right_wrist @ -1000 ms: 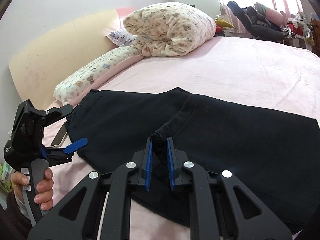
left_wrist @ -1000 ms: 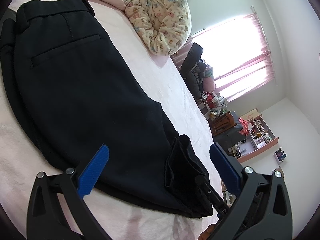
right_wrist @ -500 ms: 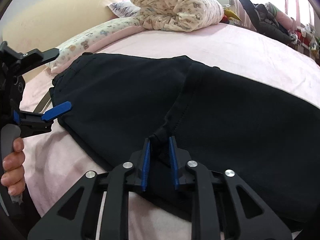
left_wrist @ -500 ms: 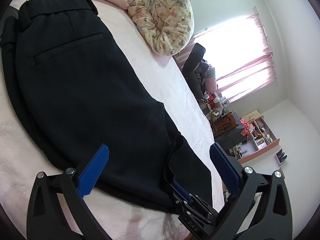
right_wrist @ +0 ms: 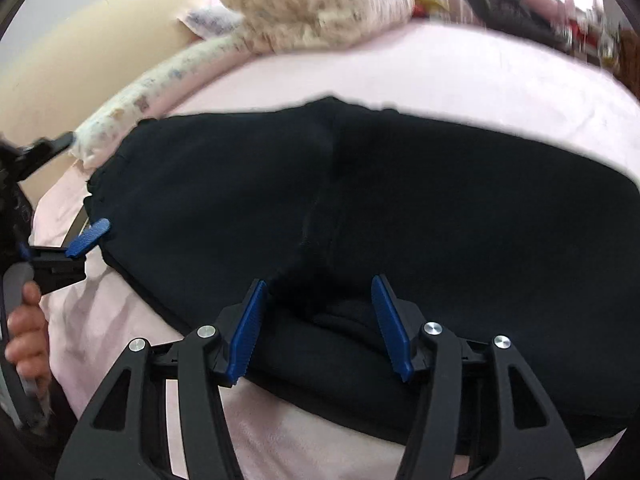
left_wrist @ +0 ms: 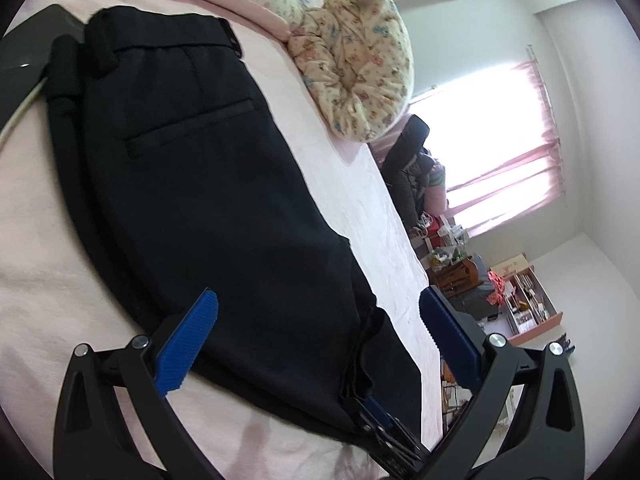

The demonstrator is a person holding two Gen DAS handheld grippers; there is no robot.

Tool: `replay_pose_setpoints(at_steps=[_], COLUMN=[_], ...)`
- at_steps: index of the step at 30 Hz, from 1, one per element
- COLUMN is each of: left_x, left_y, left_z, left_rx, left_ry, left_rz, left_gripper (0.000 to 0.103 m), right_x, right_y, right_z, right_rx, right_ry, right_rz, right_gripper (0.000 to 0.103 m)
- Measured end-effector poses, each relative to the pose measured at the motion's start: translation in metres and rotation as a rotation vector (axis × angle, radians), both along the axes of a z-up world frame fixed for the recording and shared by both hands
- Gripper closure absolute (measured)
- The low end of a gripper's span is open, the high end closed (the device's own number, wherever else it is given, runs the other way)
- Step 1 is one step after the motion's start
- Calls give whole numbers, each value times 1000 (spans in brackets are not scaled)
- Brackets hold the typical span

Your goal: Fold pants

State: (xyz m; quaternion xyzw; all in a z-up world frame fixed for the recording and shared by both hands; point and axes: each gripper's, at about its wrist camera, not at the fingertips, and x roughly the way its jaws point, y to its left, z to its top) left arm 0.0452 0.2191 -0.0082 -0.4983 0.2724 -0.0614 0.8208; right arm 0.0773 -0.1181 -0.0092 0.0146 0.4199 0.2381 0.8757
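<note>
- Pants lie flat and black on the pink bed, waistband towards the pillows, legs doubled back with the folded hem end near the bed's front edge.
- Right hand-held gripper is opening, its blue pads straddling that bunched hem end and no longer pressing it: letting go.
- Left hand-held gripper hangs wide open over the lower pants, gripping nothing.
- Risk: the hem looks rumpled where it sits; if a pad snags cloth on the way out, the top layer could drag and undo the fold.
- Risk: the fold sits close to the bed's front edge, so a tug that way could slide it off.
- Room: bare pink bed beyond the pants; a dark flat object by the waistband crowds that corner.
</note>
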Motion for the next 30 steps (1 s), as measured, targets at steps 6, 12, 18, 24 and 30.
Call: replay_pose_setpoints(at_steps=[6, 12, 18, 24, 30], left_x=[-22, -32, -24, -9, -10], left_y=[50, 87, 92, 93, 92], left_z=[1, -16, -18, -16, -15], left_rx=[-55, -120, -148, -111, -78], left_ry=[2, 109, 94, 115, 119], left_rz=[157, 224, 227, 227, 200], left_gripper=[2, 2, 2, 2, 2], right_x=[-15, -24, -31, -33, -38], right_y=[-37, -87, -127, -139, -134], right_z=[19, 15, 9, 10, 7], right_rx=[209, 364, 476, 543, 548], right_ry=[8, 46, 40, 35, 49], right_rz=[-26, -44, -84, -76, -46], right_gripper=[27, 22, 20, 19, 19])
